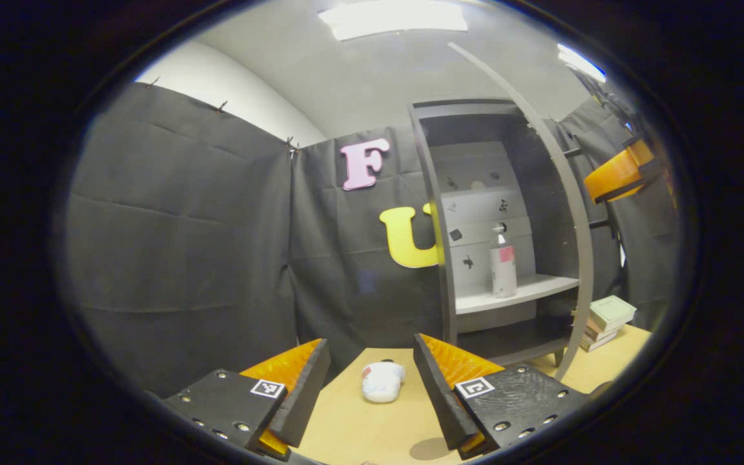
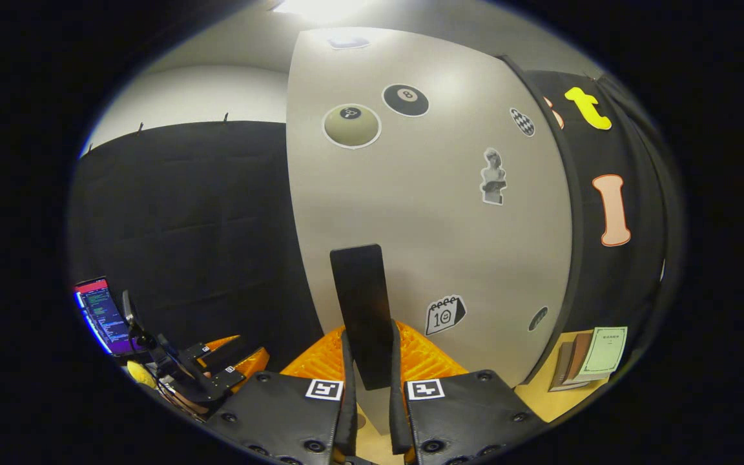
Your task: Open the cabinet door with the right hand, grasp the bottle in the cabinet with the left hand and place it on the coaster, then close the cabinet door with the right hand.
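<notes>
The right hand-held gripper pinches the dark door handle and should keep that grip steady, while the left hand-held gripper, spread above the tabletop, should approach the bottle upright on the cabinet shelf, whose label is unreadable.

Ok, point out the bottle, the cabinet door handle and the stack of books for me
bottle (image 1: 503,268): left gripper view, on its label.
cabinet door handle (image 2: 363,303): right gripper view, mid-length of the dark bar.
stack of books (image 1: 611,312): left gripper view, on the top cover.
</notes>
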{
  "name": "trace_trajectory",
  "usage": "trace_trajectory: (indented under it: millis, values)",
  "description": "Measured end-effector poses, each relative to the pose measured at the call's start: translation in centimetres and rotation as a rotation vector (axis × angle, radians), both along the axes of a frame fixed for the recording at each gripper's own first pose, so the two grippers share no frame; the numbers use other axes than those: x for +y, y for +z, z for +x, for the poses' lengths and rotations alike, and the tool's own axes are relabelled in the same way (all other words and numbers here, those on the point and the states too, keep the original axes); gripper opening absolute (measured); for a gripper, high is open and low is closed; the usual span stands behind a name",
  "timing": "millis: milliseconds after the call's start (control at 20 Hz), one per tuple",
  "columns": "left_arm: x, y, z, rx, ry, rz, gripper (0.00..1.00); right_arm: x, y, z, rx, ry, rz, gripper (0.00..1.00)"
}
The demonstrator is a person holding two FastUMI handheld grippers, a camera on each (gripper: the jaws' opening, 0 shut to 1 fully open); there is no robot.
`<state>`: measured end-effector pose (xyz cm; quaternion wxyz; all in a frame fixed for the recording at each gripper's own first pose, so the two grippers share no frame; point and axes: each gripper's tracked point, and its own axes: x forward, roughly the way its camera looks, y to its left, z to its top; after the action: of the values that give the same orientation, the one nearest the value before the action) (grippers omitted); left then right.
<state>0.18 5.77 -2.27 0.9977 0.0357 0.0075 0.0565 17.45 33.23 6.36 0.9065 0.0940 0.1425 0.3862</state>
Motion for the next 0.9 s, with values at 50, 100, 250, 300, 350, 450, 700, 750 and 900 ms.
trace_trajectory:
  millis: [50, 100, 250, 300, 350, 450, 700, 750, 900]
  values:
    - [-1.0, 0.0, 0.3, -0.001, -0.013, -0.004, 0.79, -0.2, 0.0, 0.0, -0.002, 0.003, 0.004, 0.22]
    - [-2.1, 0.0, 0.6, -0.001, -0.027, -0.008, 0.79, -0.4, -0.1, -0.1, -0.001, 0.003, 0.008, 0.22]
    - [-5.1, 0.1, 1.3, -0.007, -0.064, -0.021, 0.79, -1.0, -0.1, 0.0, -0.008, -0.009, 0.007, 0.22]
    - [-5.9, 0.0, 1.4, -0.009, -0.075, -0.026, 0.79, -1.1, -0.2, 0.0, -0.012, -0.016, 0.002, 0.22]
    - [-6.7, -0.1, 1.3, -0.008, -0.086, -0.031, 0.79, -1.4, -0.2, 0.0, -0.015, -0.023, -0.003, 0.22]
    - [-8.0, -0.3, 1.4, -0.003, -0.100, -0.036, 0.79, -1.9, -0.2, 0.2, -0.022, -0.037, -0.009, 0.22]
    - [-10.3, -0.8, 1.0, 0.008, -0.113, -0.053, 0.79, -3.4, -0.3, 0.4, -0.040, -0.080, -0.007, 0.18]
    - [-10.7, -0.9, 0.9, 0.011, -0.114, -0.056, 0.79, -4.0, -0.2, 0.3, -0.043, -0.092, -0.006, 0.18]
    - [-11.8, -1.0, 0.5, 0.012, -0.118, -0.056, 0.80, -5.6, -0.3, 0.4, -0.048, -0.136, -0.012, 0.22]
